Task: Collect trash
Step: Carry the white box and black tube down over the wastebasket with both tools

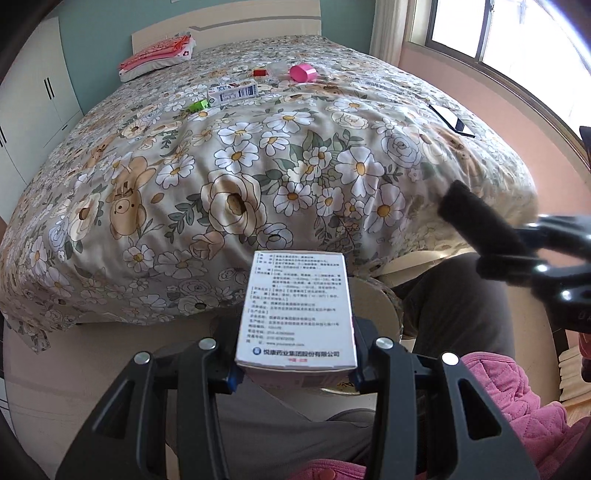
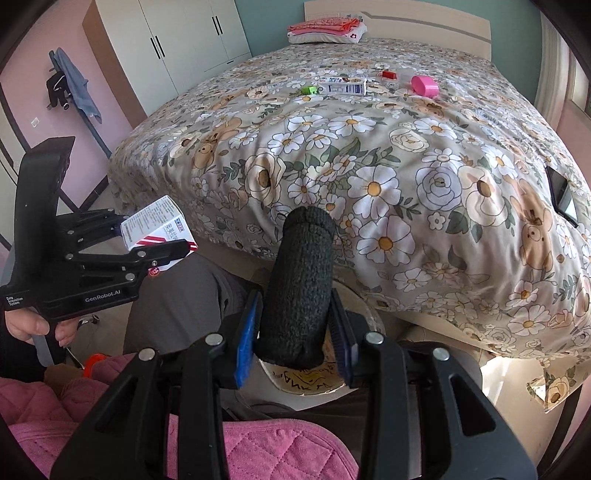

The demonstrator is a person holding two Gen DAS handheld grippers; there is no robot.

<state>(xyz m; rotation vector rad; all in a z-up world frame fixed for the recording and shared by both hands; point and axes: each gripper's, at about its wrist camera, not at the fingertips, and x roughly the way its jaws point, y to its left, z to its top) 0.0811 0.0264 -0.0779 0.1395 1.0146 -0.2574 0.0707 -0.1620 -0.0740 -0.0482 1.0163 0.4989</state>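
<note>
My left gripper (image 1: pixel 295 369) is shut on a white medicine box (image 1: pixel 295 310) with printed text, held above a round paper-lined bin (image 1: pixel 384 317). The box also shows in the right wrist view (image 2: pixel 159 225). My right gripper (image 2: pixel 295 343) is shut on a dark knitted roll (image 2: pixel 299 288), over the same bin (image 2: pixel 310 384). That roll shows in the left wrist view (image 1: pixel 476 218). On the far part of the bed lie a white and blue box (image 1: pixel 232 92), a green piece (image 1: pixel 198 106), a red piece (image 1: pixel 259 72) and a pink cup (image 1: pixel 303 72).
The floral bedspread (image 1: pixel 236 177) fills the middle of both views. A folded pink cloth on a pillow (image 1: pixel 155 59) lies at the headboard. A black phone (image 1: pixel 452 120) lies at the bed's right edge. White wardrobes (image 2: pixel 177 37) stand left, a window (image 1: pixel 509 33) right. My legs are below.
</note>
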